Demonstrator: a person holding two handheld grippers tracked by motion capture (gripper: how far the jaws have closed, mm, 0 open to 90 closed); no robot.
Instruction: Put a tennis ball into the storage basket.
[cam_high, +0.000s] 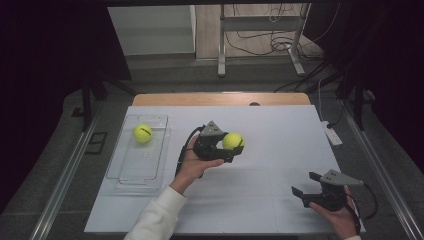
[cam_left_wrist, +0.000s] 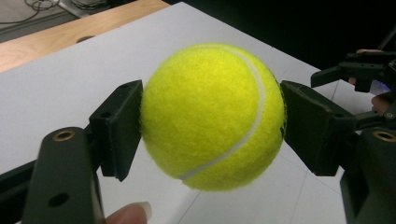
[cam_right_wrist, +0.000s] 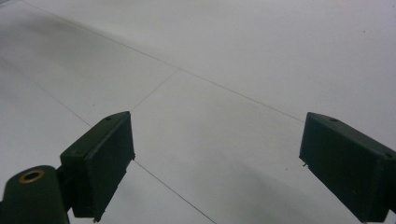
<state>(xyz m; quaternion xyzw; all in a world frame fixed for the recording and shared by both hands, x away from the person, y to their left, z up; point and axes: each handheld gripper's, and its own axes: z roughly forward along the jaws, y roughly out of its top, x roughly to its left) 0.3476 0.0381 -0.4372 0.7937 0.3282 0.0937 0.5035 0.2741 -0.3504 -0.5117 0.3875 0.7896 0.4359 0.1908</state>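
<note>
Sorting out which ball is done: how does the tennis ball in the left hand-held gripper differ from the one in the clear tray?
The held tennis ball is clamped between the jaws of the left hand-held gripper, off the table; the tray tennis ball rests free in the clear tray. The held one is mid-table, the other at the far left. Both are yellow-green and look the same size.

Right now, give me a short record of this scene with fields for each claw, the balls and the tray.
left claw: shut on held tennis ball, lifted above the table
right claw: open, holding nothing, low near the table's right front
second tennis ball: inside the clear tray, toward its far end
clear tray: on the table's left side
</note>
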